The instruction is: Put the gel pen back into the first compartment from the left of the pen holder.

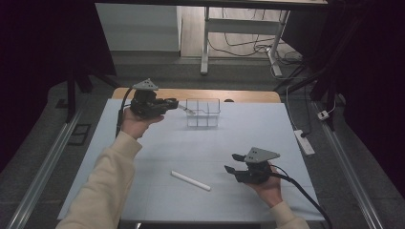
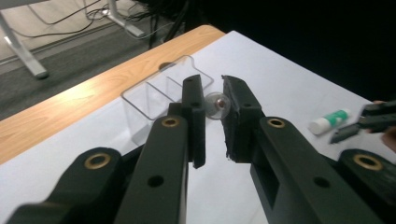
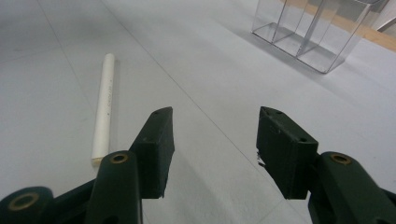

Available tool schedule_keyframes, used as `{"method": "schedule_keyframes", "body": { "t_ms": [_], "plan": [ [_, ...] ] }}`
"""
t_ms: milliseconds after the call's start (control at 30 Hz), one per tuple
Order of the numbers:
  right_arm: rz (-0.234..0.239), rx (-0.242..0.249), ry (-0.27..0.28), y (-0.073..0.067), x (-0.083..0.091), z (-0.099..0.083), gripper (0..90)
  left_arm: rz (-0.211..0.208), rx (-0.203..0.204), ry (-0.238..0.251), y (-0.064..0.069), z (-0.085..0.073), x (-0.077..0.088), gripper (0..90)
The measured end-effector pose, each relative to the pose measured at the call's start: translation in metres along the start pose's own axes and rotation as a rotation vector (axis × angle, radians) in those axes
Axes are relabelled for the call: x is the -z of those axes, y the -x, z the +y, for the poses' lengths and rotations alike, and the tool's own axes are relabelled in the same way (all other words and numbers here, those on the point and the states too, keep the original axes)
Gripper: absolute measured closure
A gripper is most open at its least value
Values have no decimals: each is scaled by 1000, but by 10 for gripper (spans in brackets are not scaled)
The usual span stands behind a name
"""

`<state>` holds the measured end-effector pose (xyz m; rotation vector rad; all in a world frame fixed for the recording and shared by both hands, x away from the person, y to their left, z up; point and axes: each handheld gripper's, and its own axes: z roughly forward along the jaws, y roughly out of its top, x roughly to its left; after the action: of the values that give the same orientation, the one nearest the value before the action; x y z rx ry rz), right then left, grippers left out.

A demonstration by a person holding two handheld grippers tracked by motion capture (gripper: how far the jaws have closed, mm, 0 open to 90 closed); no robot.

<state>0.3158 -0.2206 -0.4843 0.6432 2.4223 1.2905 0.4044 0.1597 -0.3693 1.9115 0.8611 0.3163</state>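
Nearest the person, the right gripper [image 1: 230,162] hovered low over the pale bench [image 1: 248,129], its jaws standing apart with nothing between them. Just beside it lay a long white stick [image 1: 191,181], flat on the sheet and well apart from everything else. It looked light and rigid, a smooth cylinder that would probably roll if nudged, so a hold across its middle would seem safest. Faint dark print ran along its side in the right gripper view [image 3: 103,105], too small to read. The left gripper view showed a green marking on it [image 2: 329,120], with no legible brand.

Farther off, the left gripper [image 1: 174,102] was raised above the bench, its jaws closed on a slender clear tube [image 1: 186,110]. Seen end-on in the left gripper view, the tube [image 2: 216,105] showed a round transparent tip between the pads. It appeared thin, light and slick, likely brittle plastic or glass, so a gentle pinch near one end, as here, suited it. Its free end pointed towards the clear divided container [image 1: 215,114], reaching almost to its rim.

That container stood upright near the bench's far wooden edge [image 1: 248,95], with thin partitions and compartments that seemed empty. It carried no label.
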Motion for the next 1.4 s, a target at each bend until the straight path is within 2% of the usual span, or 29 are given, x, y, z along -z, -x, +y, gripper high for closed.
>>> {"method": "schedule_keyframes", "body": {
  "t_ms": [100, 200, 333, 467, 700, 1133, 1167, 1233, 1267, 1333, 1400],
  "plan": [
    [0, 0, -2, 0, 0, 0, 460, 18, 15, -13, -7, 4, -5, 800],
    [-7, -2, 3, 1, 0, 0, 463, 22, 48, -3, -14, 7, -10, 800],
    [-12, 3, 5, 2, 1, 0, 465, 51, 44, -18, -19, 11, -20, 800],
    [-14, -3, 12, 2, 3, 1, 465, 57, 78, -20, -27, 12, -30, 800],
    [-9, -6, 15, 3, 3, 0, 464, 102, 88, -63, -36, 14, -47, 799],
    [-5, -9, 7, 4, 1, -2, 462, 95, 73, -109, -37, 18, -66, 787],
    [-4, -9, 7, 4, 1, -2, 462, 96, 73, -107, -37, 18, -69, 751],
    [-3, -11, 6, 4, 1, -2, 461, 109, 70, -102, -35, 17, -73, 555],
    [-2, -11, 7, 4, 1, -2, 461, 113, 65, -98, -34, 17, -73, 489],
    [-5, -10, 4, 5, 2, -2, 460, 105, 60, -87, -33, 17, -71, 416],
    [-5, -12, 3, 6, 2, -3, 460, 98, 50, -75, -32, 16, -68, 391]
  ]
}}
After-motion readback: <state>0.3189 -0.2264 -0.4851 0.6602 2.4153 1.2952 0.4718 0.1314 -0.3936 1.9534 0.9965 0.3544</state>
